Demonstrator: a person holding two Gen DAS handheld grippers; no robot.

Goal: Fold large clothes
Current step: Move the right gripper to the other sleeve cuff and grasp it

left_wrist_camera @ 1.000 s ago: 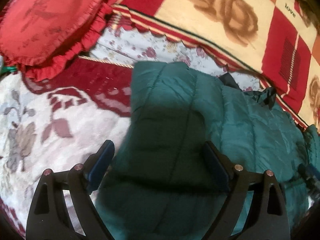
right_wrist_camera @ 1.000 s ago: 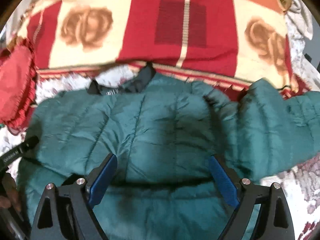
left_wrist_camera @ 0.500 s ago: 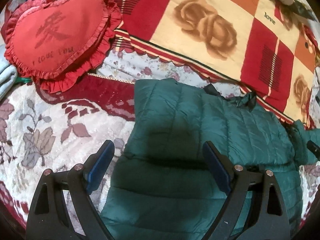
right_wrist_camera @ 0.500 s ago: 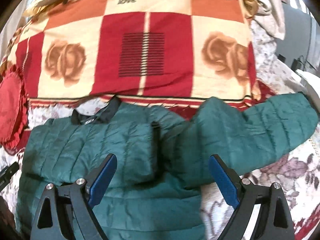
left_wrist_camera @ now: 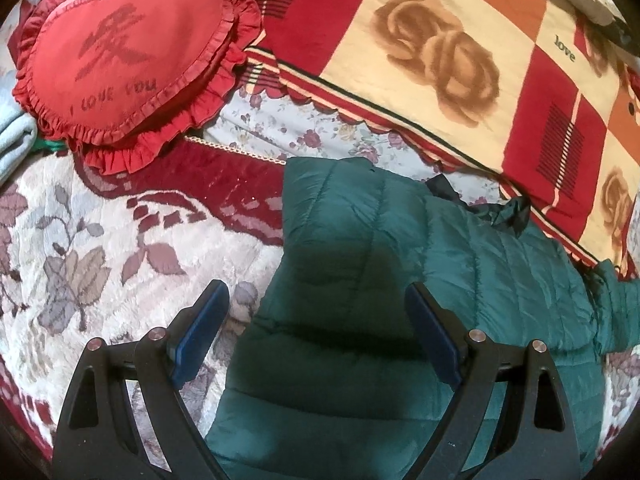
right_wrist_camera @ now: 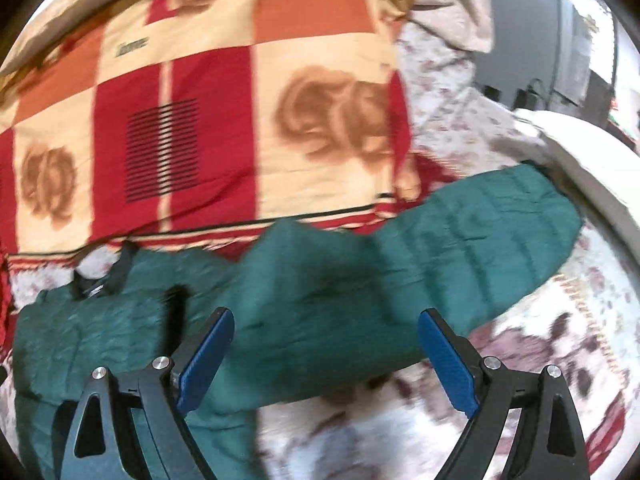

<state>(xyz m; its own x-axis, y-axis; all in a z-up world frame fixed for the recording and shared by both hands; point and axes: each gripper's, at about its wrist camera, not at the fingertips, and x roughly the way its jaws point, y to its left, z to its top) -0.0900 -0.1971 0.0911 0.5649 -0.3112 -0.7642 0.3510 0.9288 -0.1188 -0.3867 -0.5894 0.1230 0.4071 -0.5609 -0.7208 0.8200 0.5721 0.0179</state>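
A dark green quilted puffer jacket (left_wrist_camera: 400, 280) lies flat on the bed, its dark collar (left_wrist_camera: 508, 212) toward the far side. Its left side is folded inward, giving a straight edge. My left gripper (left_wrist_camera: 316, 320) is open and empty, hovering above that folded part. In the right wrist view the jacket's other sleeve (right_wrist_camera: 460, 240) stretches out to the right over the bedspread. My right gripper (right_wrist_camera: 326, 344) is open and empty above the sleeve's shoulder end.
A red heart-shaped ruffled cushion (left_wrist_camera: 120, 60) lies at the far left. A red and cream rose-patterned blanket (left_wrist_camera: 440, 60) covers the far side; it also shows in the right wrist view (right_wrist_camera: 220, 120). The bedspread (left_wrist_camera: 80, 260) is floral white and maroon. A white pillow edge (right_wrist_camera: 580, 160) lies at right.
Both grippers have lifted and pulled back from the jacket. The right one has swung right, so the outstretched sleeve now fills its view. The left one shows more cushion and bedspread.
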